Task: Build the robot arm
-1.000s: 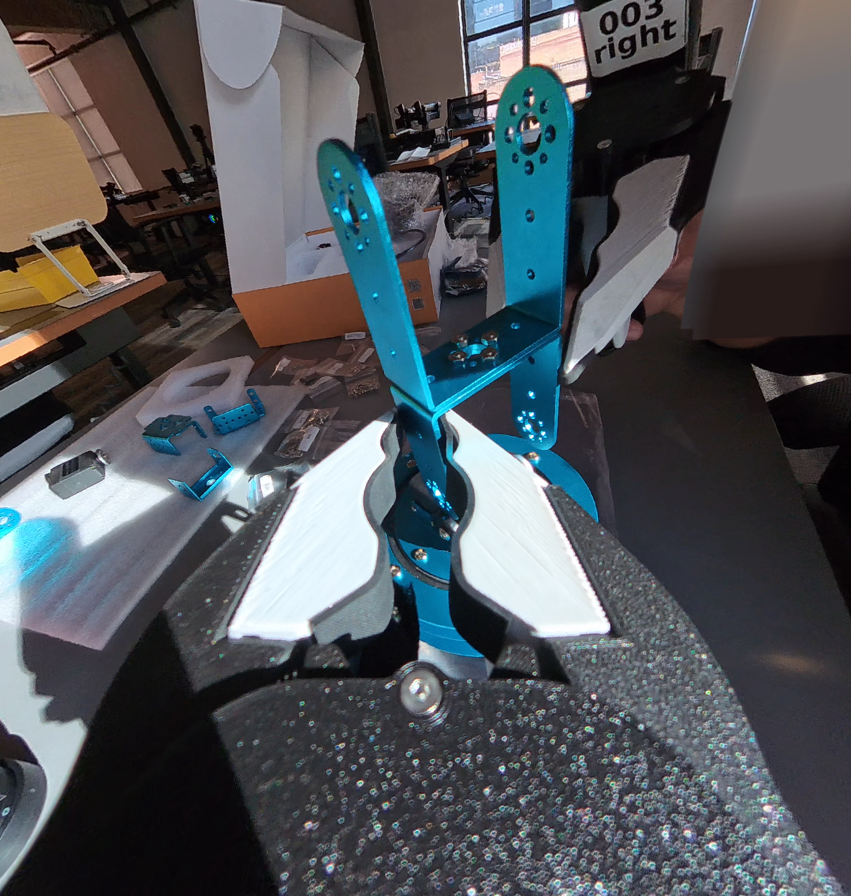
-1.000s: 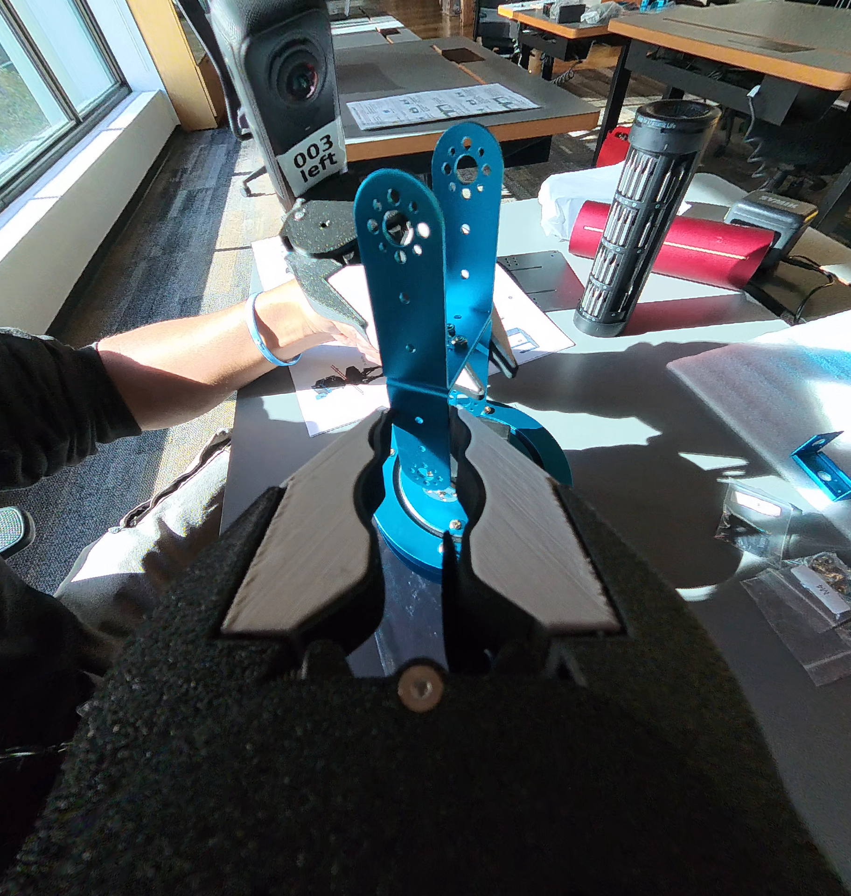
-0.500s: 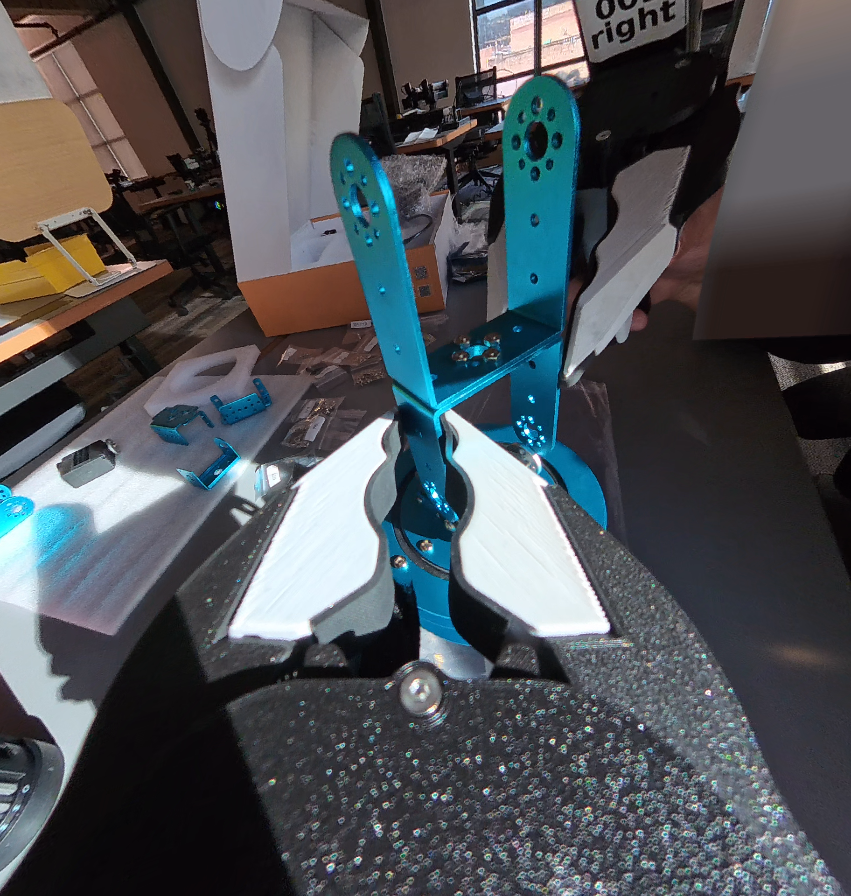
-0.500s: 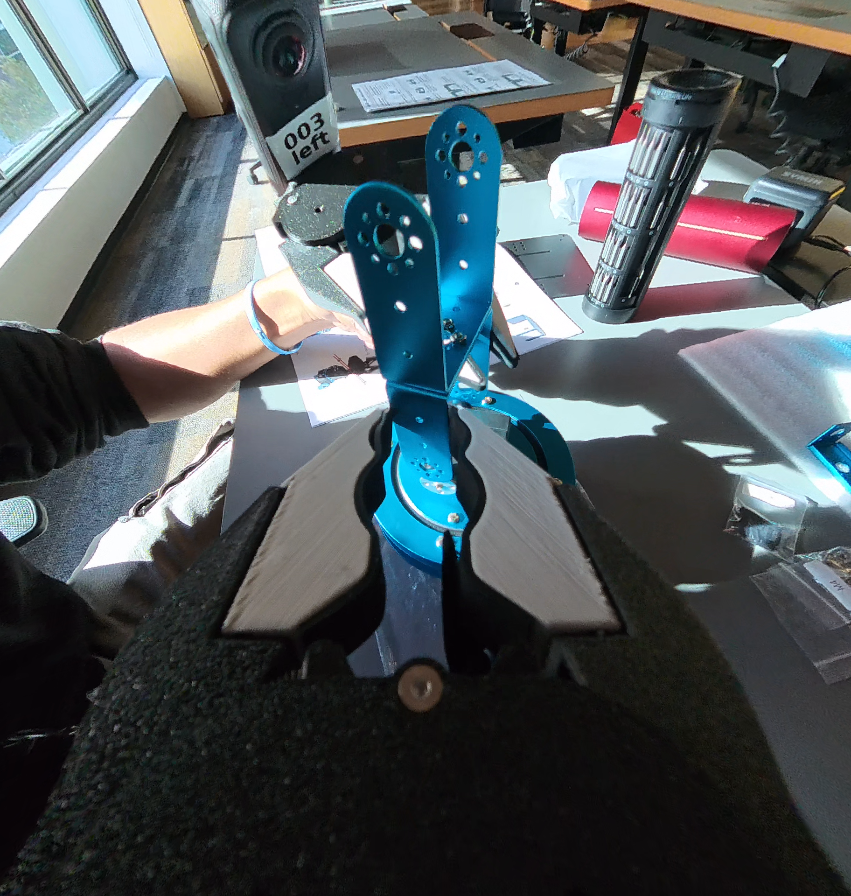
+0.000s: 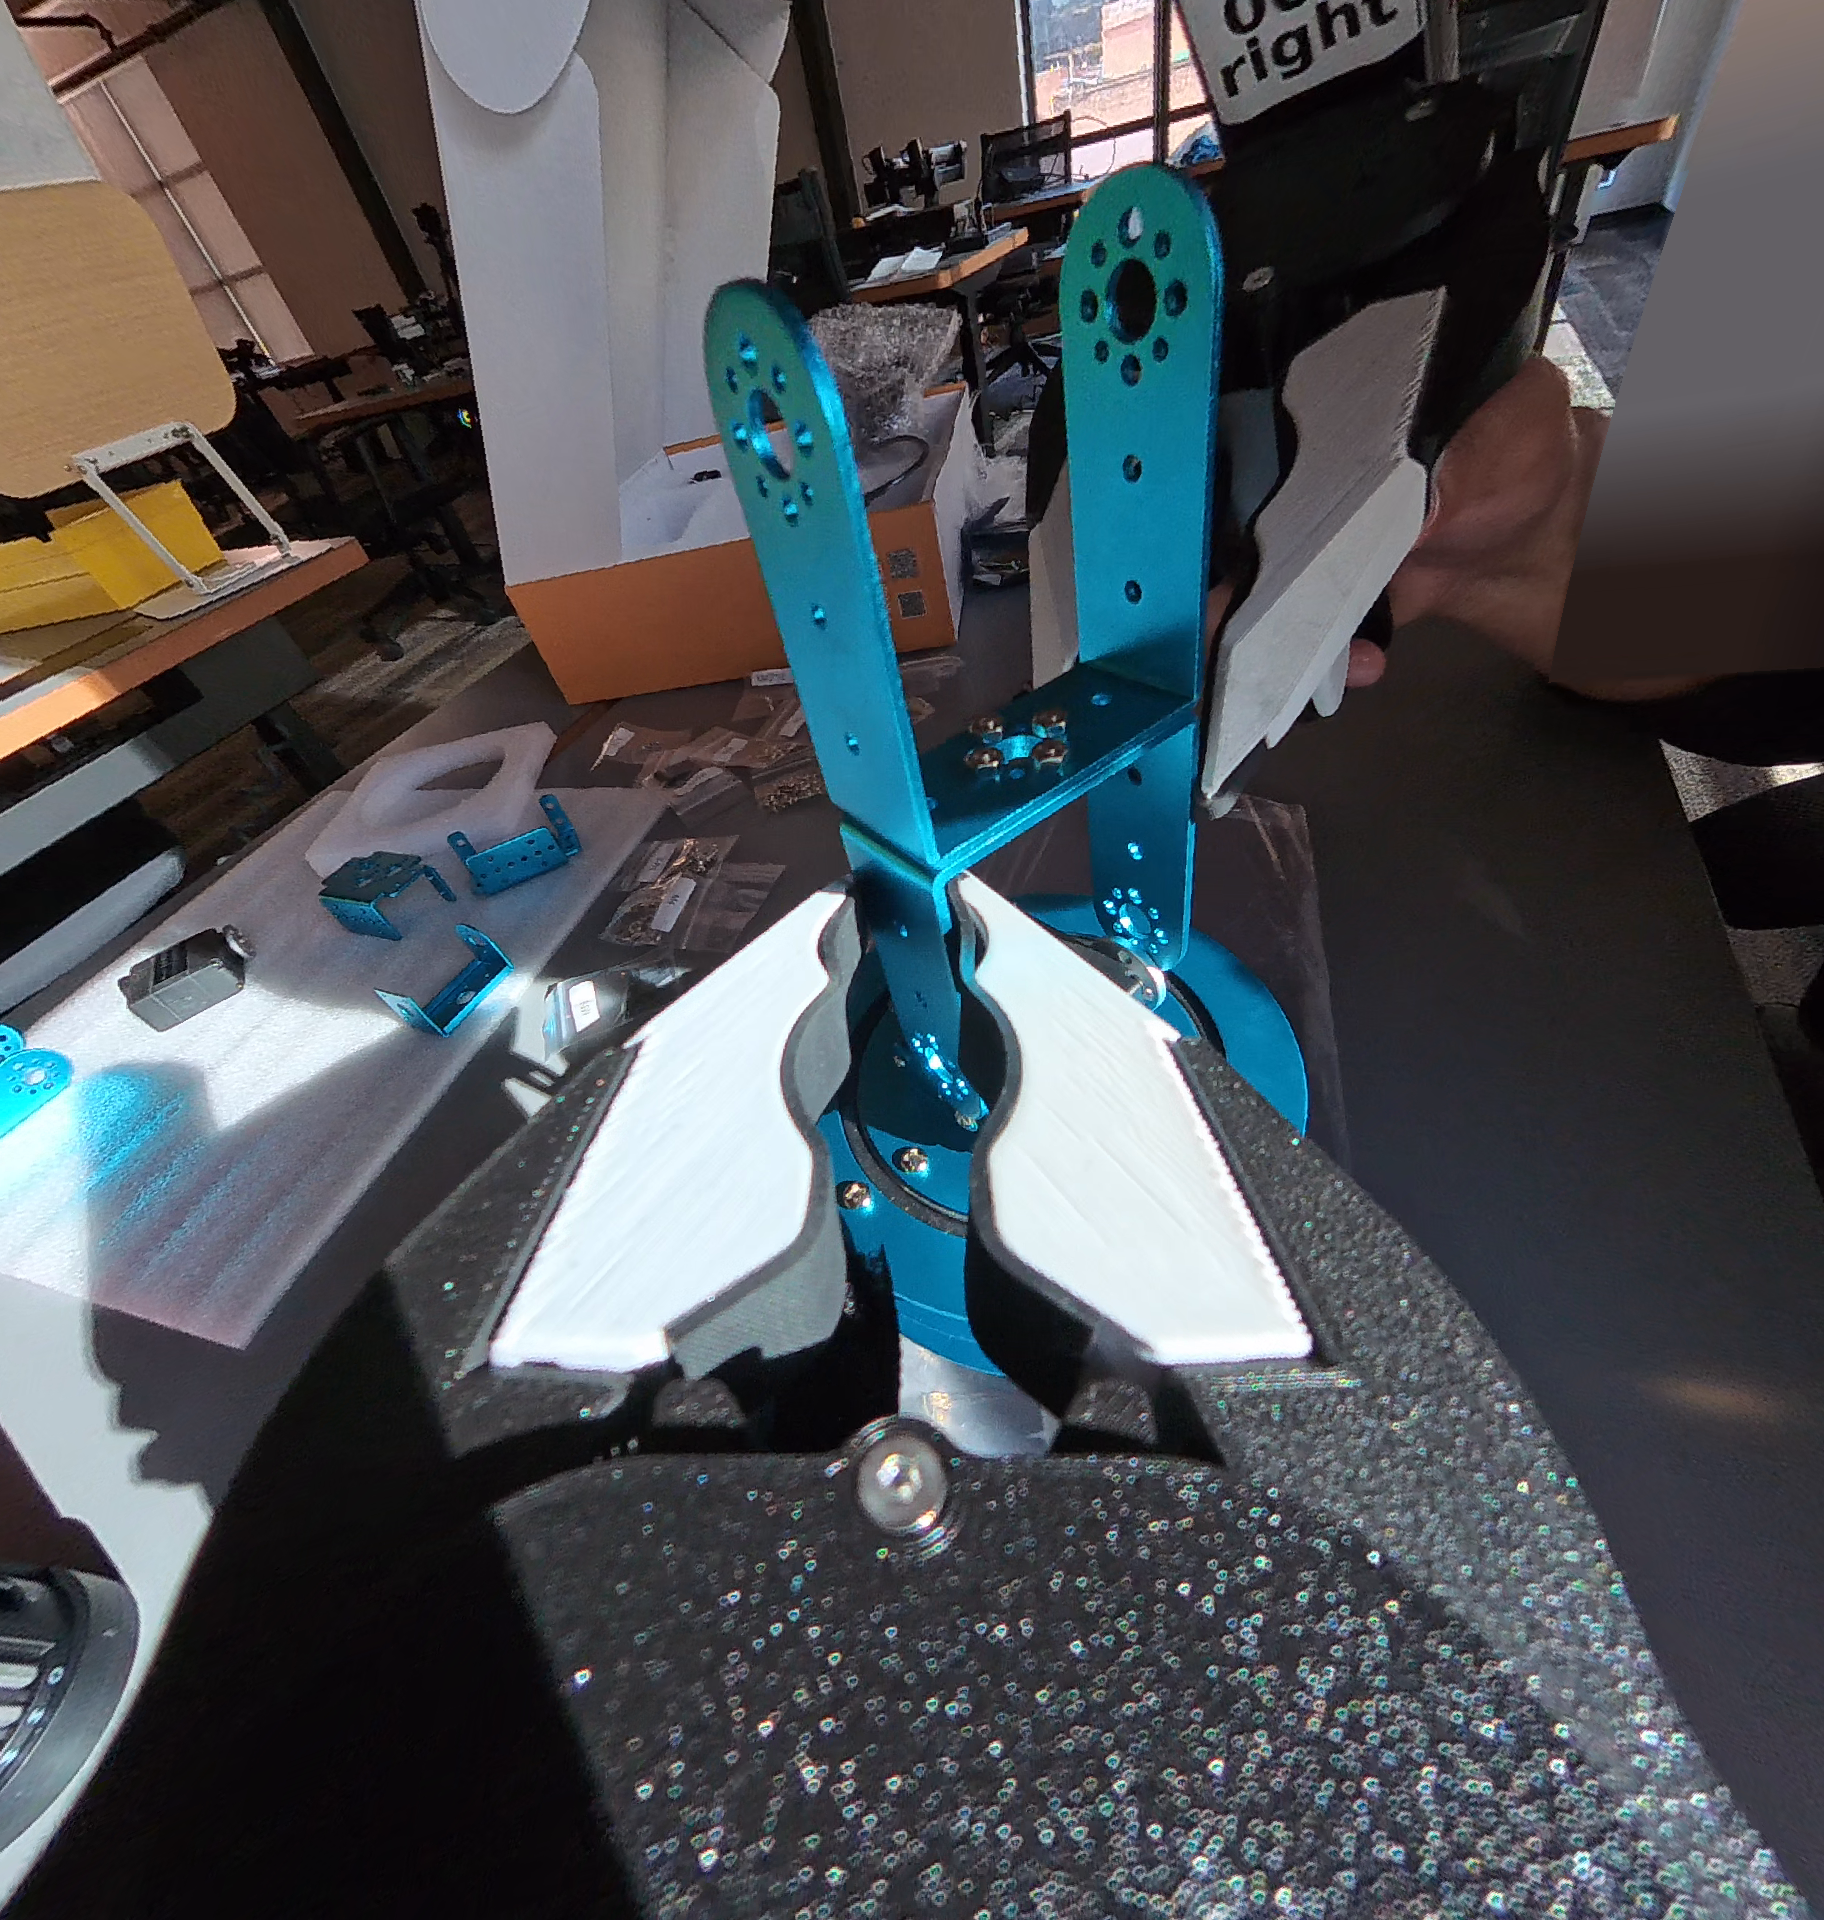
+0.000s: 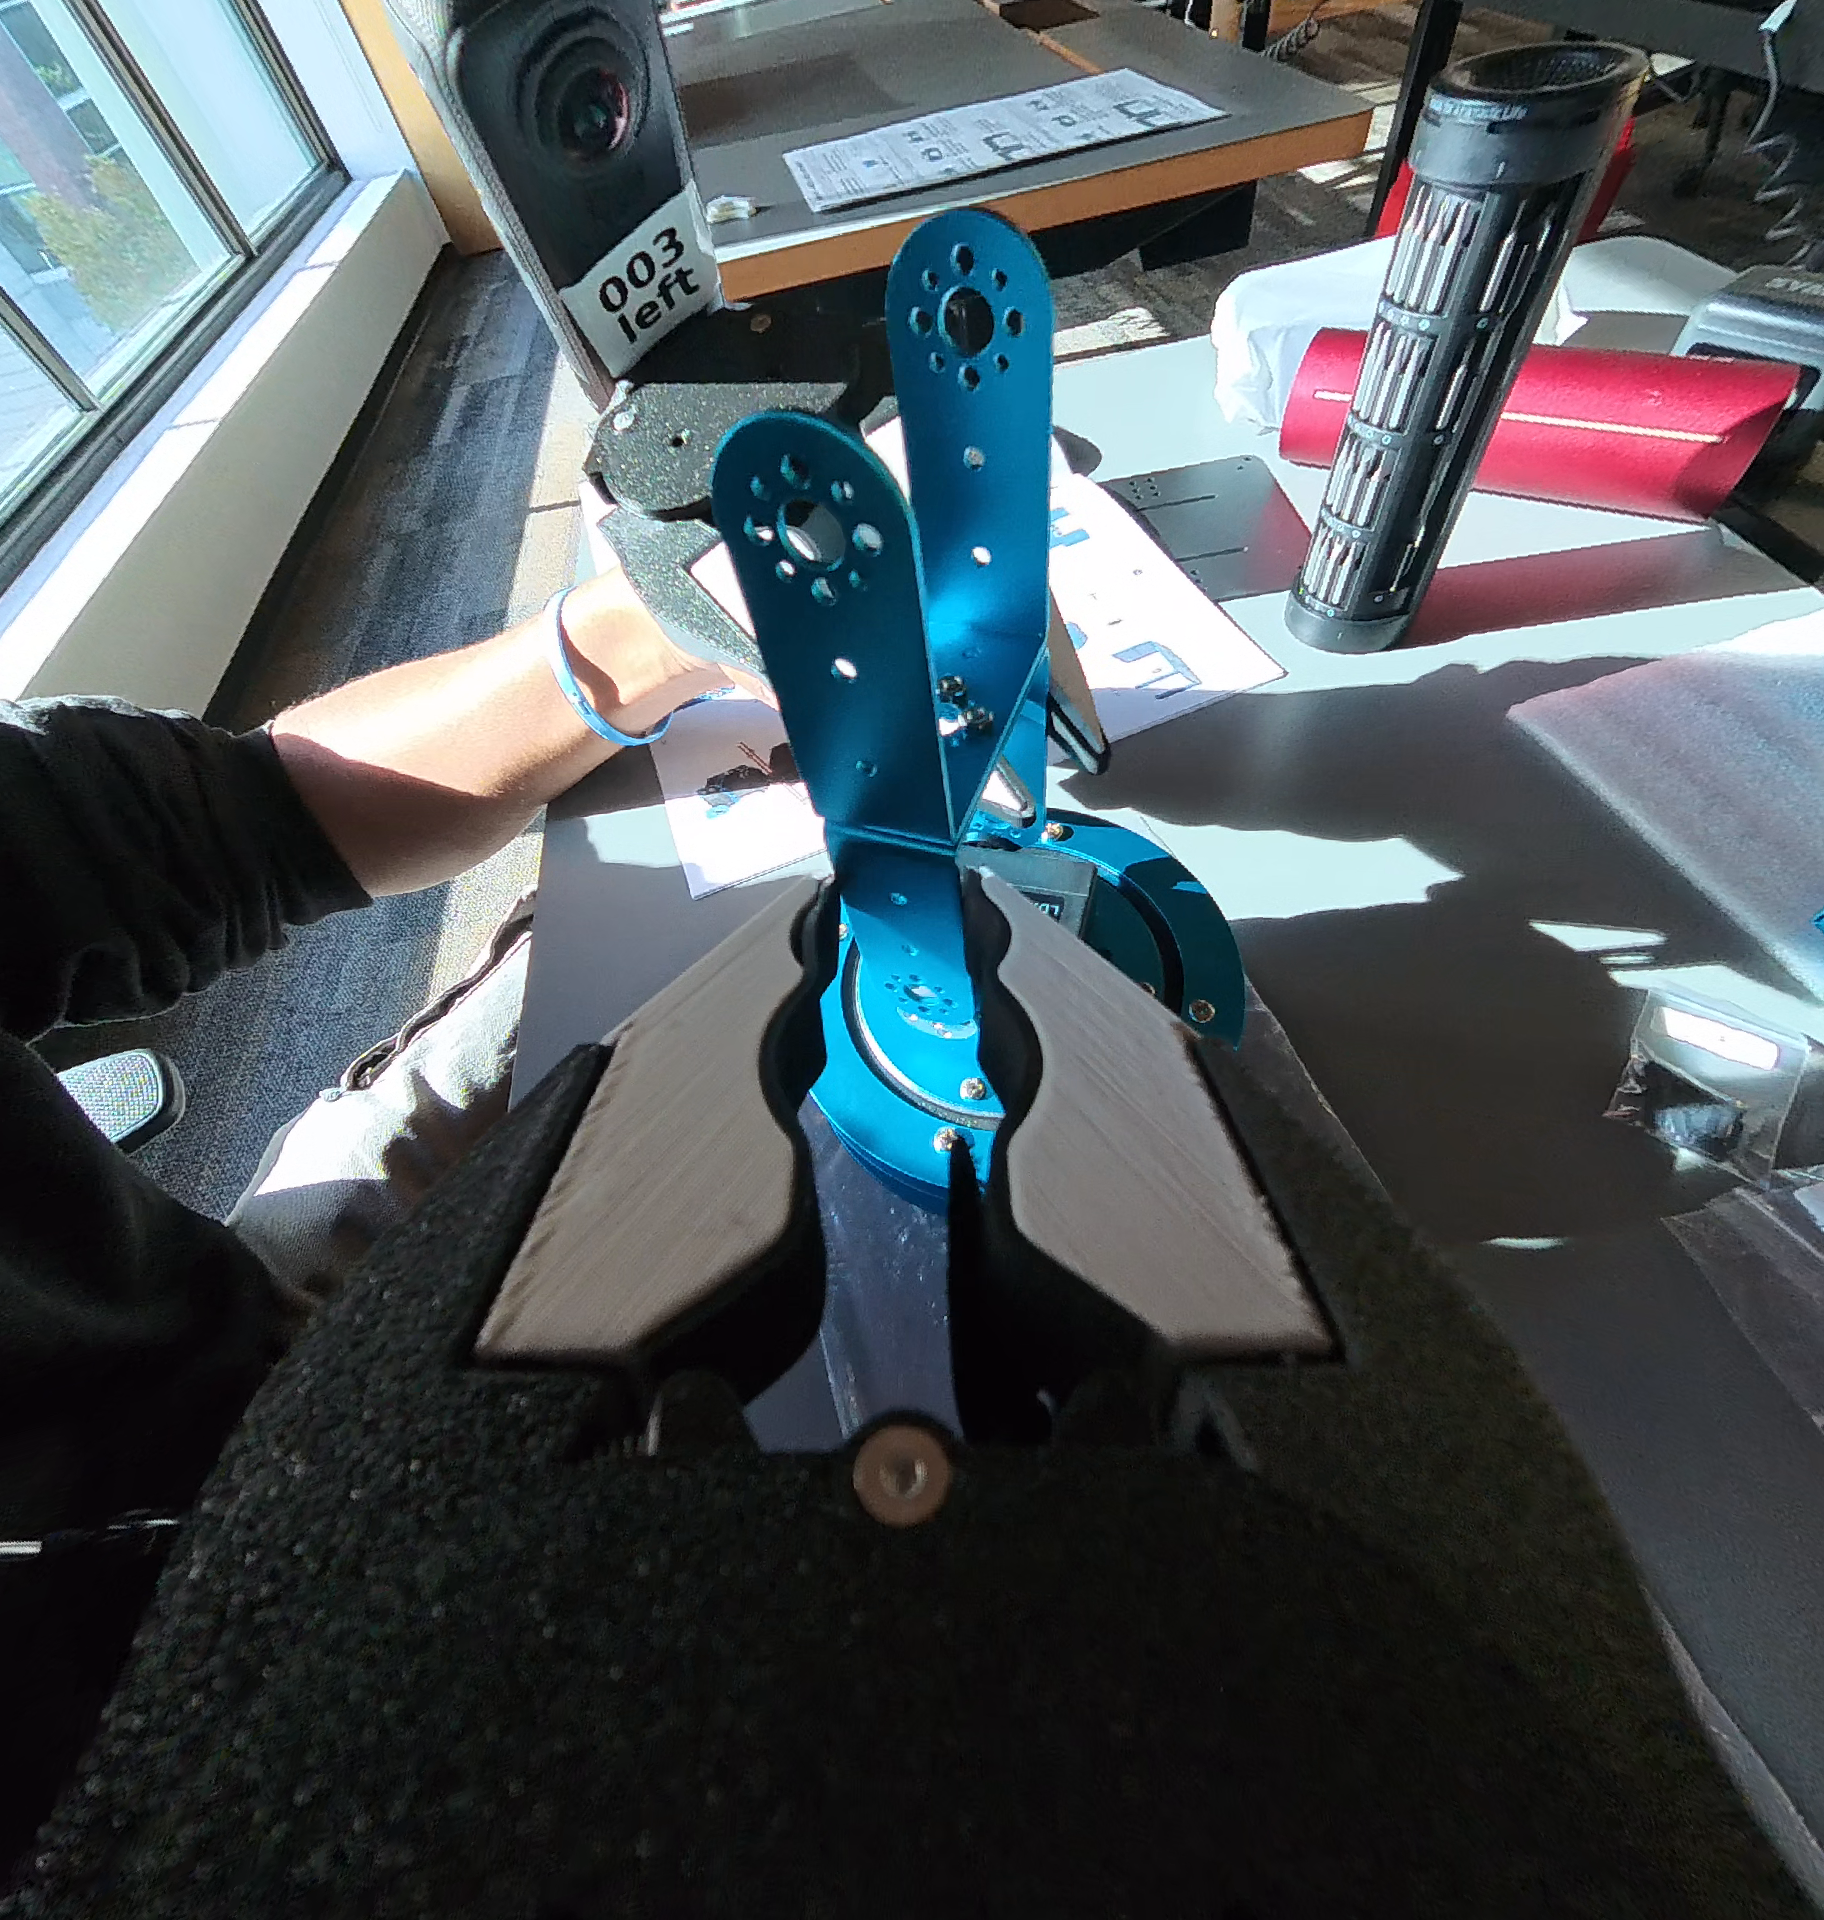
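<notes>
- Left gripper (image 5: 903, 914): jaws pulled in narrow, pinching one lower leg of the blue bracket frame (image 5: 1136, 468), right under its crossbar.
- Right gripper (image 6: 903, 883): same deal from the opposite side, jaws narrow and clamped on the other lower leg.
- The frame stands upright between them on a round blue base (image 5: 1240, 1060), which sits on the dark table (image 5: 1510, 1039).
- Counts on the frame: two long upper arms, and four brass nuts (image 5: 1017, 740) on the crossbar.
- Loose stuff on the foam sheet (image 5: 212, 1143) to the left: three small blue brackets (image 5: 513, 857), one servo (image 5: 175, 987), and a few hardware baggies (image 5: 669, 904).
- The right wrist view also shows one red cylinder (image 6: 1562, 426) and one black bit holder (image 6: 1448, 343), well apart from the frame.
</notes>
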`<action>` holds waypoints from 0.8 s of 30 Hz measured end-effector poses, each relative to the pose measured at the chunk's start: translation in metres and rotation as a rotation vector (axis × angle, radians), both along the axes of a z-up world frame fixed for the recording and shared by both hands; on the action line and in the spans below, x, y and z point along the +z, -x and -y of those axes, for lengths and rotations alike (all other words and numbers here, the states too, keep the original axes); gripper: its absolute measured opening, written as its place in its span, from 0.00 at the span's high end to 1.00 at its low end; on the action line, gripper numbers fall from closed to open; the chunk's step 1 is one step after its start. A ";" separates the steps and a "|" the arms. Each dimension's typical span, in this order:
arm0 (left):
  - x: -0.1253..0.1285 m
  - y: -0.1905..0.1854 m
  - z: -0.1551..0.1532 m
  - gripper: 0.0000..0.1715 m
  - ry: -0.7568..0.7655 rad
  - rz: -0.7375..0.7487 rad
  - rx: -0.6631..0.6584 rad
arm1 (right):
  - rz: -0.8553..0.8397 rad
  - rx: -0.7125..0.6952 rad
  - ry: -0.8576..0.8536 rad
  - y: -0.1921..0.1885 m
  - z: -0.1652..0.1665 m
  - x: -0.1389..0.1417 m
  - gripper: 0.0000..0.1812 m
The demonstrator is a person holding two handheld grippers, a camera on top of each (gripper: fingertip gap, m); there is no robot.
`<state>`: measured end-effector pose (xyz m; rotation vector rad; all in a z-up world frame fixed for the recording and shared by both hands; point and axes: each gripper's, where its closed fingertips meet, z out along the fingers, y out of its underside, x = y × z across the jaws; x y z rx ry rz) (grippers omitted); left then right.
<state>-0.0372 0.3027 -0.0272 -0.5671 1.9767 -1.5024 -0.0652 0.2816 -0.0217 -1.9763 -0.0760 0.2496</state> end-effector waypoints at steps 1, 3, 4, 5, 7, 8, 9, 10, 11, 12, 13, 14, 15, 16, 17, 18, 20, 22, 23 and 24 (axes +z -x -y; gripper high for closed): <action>0.000 0.000 0.000 0.92 -0.002 0.001 0.002 | 0.001 0.001 -0.001 0.000 0.000 0.000 0.87; -0.001 -0.002 -0.001 0.92 -0.009 0.006 0.011 | 0.006 -0.004 -0.003 -0.001 0.000 0.000 0.87; -0.001 -0.002 -0.001 0.92 -0.012 0.008 0.013 | 0.008 -0.003 -0.003 -0.002 -0.001 0.000 0.87; -0.001 -0.002 -0.001 0.92 -0.012 0.005 0.015 | 0.007 -0.002 -0.001 -0.002 0.000 0.000 0.87; -0.001 -0.003 -0.001 0.92 -0.015 0.002 0.018 | 0.004 -0.003 -0.001 -0.002 -0.001 -0.001 0.87; -0.002 -0.003 -0.001 0.92 -0.015 -0.002 0.019 | 0.003 -0.005 -0.002 -0.003 -0.001 -0.001 0.88; -0.002 -0.004 -0.001 0.92 -0.017 -0.003 0.021 | 0.003 -0.006 -0.002 -0.003 -0.001 -0.001 0.88; -0.002 -0.004 -0.002 0.93 -0.018 -0.004 0.024 | 0.004 -0.006 -0.002 -0.003 -0.001 -0.001 0.88; -0.002 -0.004 -0.002 0.92 -0.027 -0.002 0.029 | 0.000 -0.005 -0.004 -0.003 -0.002 -0.001 0.88; -0.002 -0.004 -0.004 0.92 -0.041 0.002 0.035 | -0.007 -0.003 -0.006 -0.003 -0.002 -0.001 0.88; -0.002 -0.004 -0.005 0.92 -0.047 -0.002 0.040 | -0.013 -0.003 -0.007 -0.003 -0.003 -0.001 0.87; -0.002 -0.004 -0.005 0.92 -0.048 -0.011 0.045 | -0.014 -0.004 -0.009 -0.003 -0.004 -0.001 0.87; -0.003 -0.005 -0.006 0.93 -0.046 -0.020 0.046 | -0.016 -0.004 -0.010 -0.004 -0.004 -0.001 0.87; -0.002 -0.005 -0.006 0.93 -0.049 -0.024 0.048 | -0.019 -0.002 -0.009 -0.004 -0.004 -0.001 0.88; -0.002 -0.005 -0.006 0.93 -0.059 -0.019 0.054 | -0.021 -0.001 -0.010 -0.004 -0.005 -0.001 0.87; -0.003 -0.005 -0.007 0.93 -0.067 -0.012 0.059 | -0.019 0.000 -0.010 -0.004 -0.005 -0.001 0.87; -0.002 -0.003 -0.007 0.92 -0.069 -0.019 0.056 | -0.010 0.007 -0.010 -0.003 -0.005 -0.001 0.87; -0.003 -0.003 -0.008 0.92 -0.059 -0.039 0.051 | -0.009 0.011 -0.008 -0.002 -0.006 -0.001 0.87; -0.003 -0.002 -0.008 0.92 -0.056 -0.046 0.050 | -0.013 0.012 -0.007 -0.002 -0.006 -0.001 0.87; -0.003 -0.002 -0.009 0.92 -0.055 -0.049 0.050 | -0.014 0.014 -0.005 -0.001 -0.007 -0.001 0.87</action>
